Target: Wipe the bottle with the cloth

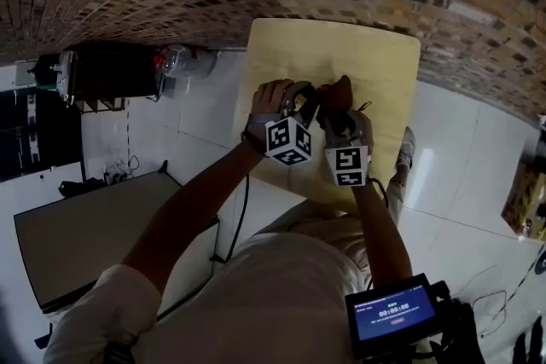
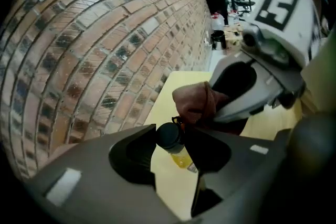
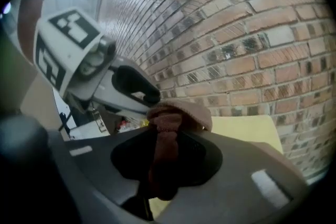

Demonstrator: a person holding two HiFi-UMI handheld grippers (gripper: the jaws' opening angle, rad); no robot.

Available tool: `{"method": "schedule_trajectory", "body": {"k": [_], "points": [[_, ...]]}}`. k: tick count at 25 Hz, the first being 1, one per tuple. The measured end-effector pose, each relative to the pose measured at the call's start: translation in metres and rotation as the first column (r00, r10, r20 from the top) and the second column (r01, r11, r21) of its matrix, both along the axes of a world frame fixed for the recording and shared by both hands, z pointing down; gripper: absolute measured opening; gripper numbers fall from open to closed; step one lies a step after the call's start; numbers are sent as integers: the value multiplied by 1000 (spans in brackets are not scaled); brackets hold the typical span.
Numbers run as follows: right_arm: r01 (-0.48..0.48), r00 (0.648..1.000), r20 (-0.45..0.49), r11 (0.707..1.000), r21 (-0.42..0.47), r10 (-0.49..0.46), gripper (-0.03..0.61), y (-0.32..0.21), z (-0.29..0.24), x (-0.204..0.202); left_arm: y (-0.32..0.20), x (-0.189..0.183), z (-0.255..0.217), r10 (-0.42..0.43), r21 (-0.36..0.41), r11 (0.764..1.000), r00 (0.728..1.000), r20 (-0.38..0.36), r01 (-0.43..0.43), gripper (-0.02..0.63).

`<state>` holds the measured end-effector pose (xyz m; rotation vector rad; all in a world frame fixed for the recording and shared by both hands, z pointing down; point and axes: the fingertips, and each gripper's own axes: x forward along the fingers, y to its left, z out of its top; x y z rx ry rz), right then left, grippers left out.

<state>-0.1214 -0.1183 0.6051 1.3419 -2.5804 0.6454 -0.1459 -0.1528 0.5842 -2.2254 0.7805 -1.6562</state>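
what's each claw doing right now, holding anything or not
left claw: closed on the bottle, gripped just below its dark cap.
right claw: closed on the cloth, bunched between its jaws.

shirt (image 1: 281,294): pale, short-sleeved | left claw (image 2: 170,137): dark grey | right claw (image 3: 165,150): dark grey

Both arms reach forward, the left arm (image 1: 196,200) bare from its short sleeve and the right arm (image 1: 380,226) closer in. The hands sit close together, marker cubes side by side. The left gripper (image 2: 170,135) tilts steeply down, its jaws part-way closed on a bottle (image 2: 181,157) at the cap. The right gripper (image 3: 165,136) lies flatter, its jaws clamped on a cloth (image 3: 178,113). The two sets of tips nearly meet.
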Motion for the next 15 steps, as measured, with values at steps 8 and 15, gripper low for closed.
{"method": "schedule_trajectory", "body": {"k": [8,15], "points": [[73,978,-203,994,78,-56,89,27,22,-38,-5,-4,0,-244,-113,967,955,-170,227,189],[33,997,-63,976,-213,-47,89,9,69,-31,-5,-10,-2,-277,-116,960,931,-238,256,187]]}}
